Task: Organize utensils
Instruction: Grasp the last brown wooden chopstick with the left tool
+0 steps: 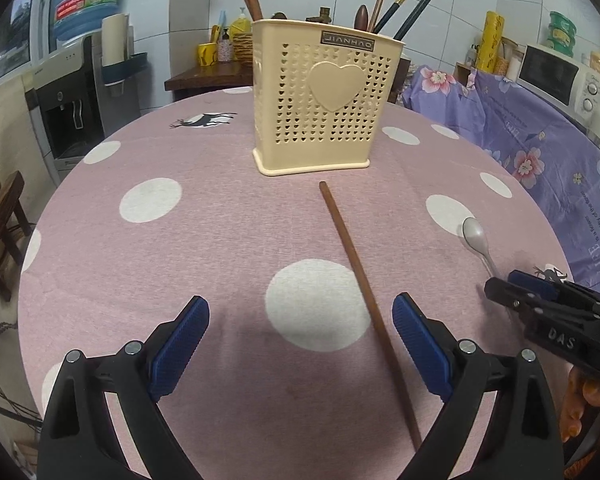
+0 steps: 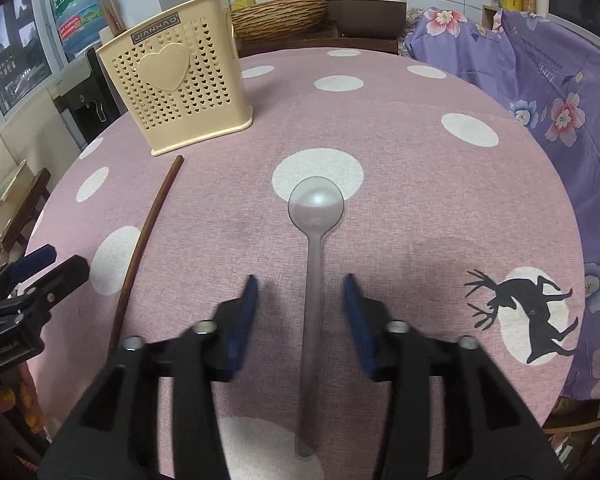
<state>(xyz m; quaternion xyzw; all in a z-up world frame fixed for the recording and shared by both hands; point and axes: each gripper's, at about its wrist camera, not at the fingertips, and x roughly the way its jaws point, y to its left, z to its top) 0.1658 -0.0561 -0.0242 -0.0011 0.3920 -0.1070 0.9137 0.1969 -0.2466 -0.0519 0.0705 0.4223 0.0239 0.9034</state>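
Left gripper (image 1: 301, 322): jaws spread wide, nothing clamped. Brown chopstick (image 1: 364, 296) flat on pink dotted tablecloth (image 1: 204, 248), lying between the blue pads, close to the right-hand one, far tip pointed toward cream utensil holder (image 1: 324, 96) straight ahead, holder upright with chopsticks already inside.

Right gripper (image 2: 300, 308): jaws partly apart, pads clear of the handle on both sides. Grey spoon (image 2: 314, 264) flat on the cloth, handle centred between the pads, bowl just ahead of the fingertips. Holder ahead and left.
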